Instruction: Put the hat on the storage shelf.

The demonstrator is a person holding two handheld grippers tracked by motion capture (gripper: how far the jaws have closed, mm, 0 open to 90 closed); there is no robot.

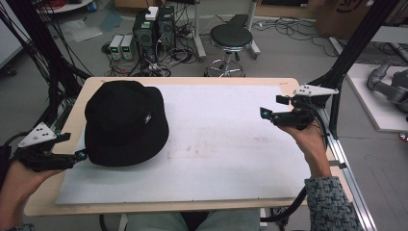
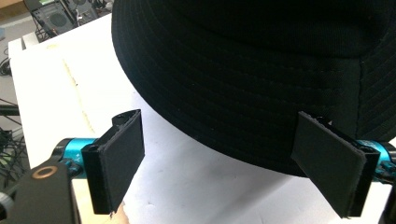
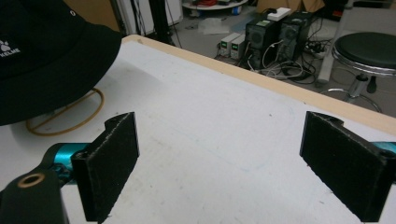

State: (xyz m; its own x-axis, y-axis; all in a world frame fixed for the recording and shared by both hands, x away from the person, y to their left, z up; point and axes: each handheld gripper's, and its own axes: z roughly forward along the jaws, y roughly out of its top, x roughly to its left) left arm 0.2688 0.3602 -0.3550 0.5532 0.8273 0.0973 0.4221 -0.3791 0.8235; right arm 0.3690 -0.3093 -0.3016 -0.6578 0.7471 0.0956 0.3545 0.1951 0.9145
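A black bucket hat [image 1: 125,122] rests on the left part of the white mat [image 1: 216,144]. In the right gripper view the hat [image 3: 42,51] sits raised over a thin yellowish ring [image 3: 70,114] lying on the mat. My left gripper [image 1: 81,155] is at the hat's near left brim; in its own view the left gripper [image 2: 224,161] is open, with the hat's brim [image 2: 243,93] just ahead of the jaws and nothing between them. My right gripper [image 1: 263,113] is held above the mat's right side, well away from the hat; the right gripper [image 3: 226,163] stands open and empty.
The wooden table edge [image 1: 183,80] frames the mat. A black frame post [image 1: 353,45] rises at the right rear corner. Beyond the table stand a round stool [image 1: 231,38] and computer boxes [image 1: 154,29] with cables on the floor.
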